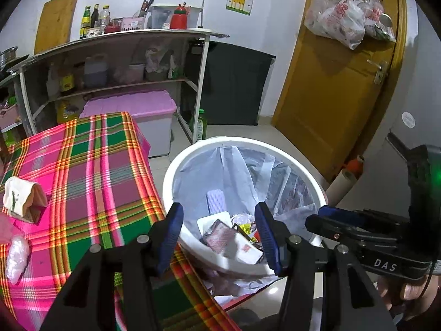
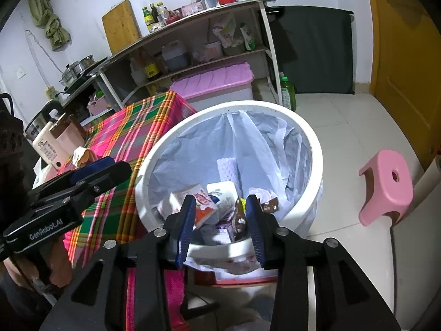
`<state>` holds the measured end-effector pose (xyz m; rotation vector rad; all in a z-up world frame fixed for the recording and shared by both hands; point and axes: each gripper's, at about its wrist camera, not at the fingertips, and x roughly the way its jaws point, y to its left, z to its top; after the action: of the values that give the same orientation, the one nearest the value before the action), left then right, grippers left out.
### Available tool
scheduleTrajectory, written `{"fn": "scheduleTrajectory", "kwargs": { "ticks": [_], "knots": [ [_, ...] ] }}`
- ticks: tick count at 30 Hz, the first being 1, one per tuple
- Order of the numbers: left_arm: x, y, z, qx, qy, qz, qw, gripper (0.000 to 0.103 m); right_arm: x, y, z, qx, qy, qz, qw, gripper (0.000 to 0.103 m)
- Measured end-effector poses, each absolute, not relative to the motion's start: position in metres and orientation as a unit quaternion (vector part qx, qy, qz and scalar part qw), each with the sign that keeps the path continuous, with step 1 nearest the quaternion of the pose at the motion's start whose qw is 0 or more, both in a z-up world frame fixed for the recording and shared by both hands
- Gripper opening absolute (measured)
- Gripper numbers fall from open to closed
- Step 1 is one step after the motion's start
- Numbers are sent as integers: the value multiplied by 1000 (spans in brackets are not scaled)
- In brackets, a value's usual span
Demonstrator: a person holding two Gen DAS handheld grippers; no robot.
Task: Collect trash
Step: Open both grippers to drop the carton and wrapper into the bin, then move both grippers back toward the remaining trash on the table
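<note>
At lower centre, packets in the round white plastic bin (image 1: 242, 144) overlap, print blurred. The pink-and-green plaid-clothed worktop (image 1: 82, 171) runs off the left edge; the clear crumpled wrapper (image 1: 17, 258) there is indistinct.

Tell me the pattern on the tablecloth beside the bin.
Plaid in pink, green and orange stripes on the tablecloth; clearest in the left wrist view.

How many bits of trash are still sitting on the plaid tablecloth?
2 that I can see: a crumpled paper wrapper near the cloth's left edge, and a clear plastic wad nearer the camera. The grippers hide part of the tablecloth, so more may be there.
</note>
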<state>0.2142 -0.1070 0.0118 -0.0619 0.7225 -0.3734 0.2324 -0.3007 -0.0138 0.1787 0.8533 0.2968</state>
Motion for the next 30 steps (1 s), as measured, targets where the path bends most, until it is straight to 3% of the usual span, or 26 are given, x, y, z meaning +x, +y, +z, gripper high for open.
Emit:
{"fn": "scheduleTrajectory", "kwargs": {
  "ticks": [30],
  "knots": [
    [124,-22,19,-51,326,-94,939,56,161,-217,18,49,370,254,892,39]
  ]
}}
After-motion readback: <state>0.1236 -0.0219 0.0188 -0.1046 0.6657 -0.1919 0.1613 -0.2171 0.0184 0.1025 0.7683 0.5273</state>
